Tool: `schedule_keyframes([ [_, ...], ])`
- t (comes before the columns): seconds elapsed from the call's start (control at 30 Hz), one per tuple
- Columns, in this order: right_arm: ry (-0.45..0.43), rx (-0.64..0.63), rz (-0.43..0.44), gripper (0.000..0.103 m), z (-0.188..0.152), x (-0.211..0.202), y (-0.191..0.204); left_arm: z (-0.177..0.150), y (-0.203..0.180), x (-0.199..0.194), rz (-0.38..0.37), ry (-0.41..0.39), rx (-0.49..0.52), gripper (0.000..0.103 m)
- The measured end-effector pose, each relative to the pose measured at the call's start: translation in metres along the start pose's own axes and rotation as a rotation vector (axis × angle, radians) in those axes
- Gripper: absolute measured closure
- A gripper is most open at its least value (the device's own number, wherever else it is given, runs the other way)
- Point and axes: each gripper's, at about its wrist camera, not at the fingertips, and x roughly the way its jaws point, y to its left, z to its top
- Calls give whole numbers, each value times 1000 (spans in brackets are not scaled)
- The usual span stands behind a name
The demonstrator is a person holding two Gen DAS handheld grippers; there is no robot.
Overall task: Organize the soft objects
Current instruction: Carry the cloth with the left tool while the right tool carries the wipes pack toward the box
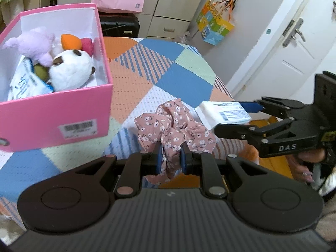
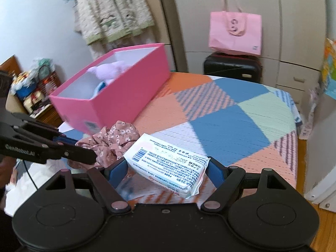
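Patchwork bed cover (image 1: pixel 184 79), pink box (image 1: pixel 63 113) on it. Left gripper (image 1: pixel 171 157) fingers clamped on floral scrunchie (image 1: pixel 176 126); right gripper (image 2: pixel 168 168) fingers clamped on tissue pack (image 2: pixel 168 163).

"DAS" on my right gripper (image 1: pixel 229 118) arm, "GenRobot.AI" on my left gripper (image 2: pixel 84 149) arm, tissue pack (image 2: pixel 168 166) print too small to read

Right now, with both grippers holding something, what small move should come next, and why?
Probably carry the scrunchie, pinched in the left gripper, over the open pink box beside it. Soft toys already lie inside, and the right gripper holds a tissue pack that could follow.
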Motion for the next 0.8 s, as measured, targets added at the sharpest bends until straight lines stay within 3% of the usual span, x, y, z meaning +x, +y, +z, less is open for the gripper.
schedule_keyframes([
  [0.2,4,-88,24,19,14,-12,33,-8,7,-46,-5,15,26,87],
  [0.3,-8,-127,39,19,24,-15,49,-9,7,-70,39,-26,60,87],
  [0.5,-60,-205,67,19,46,-18,80,-4,21,-109,57,-115,69,87],
  [0.8,-144,-253,59,19,81,4,109,15,62,-121,53,-246,2,87],
])
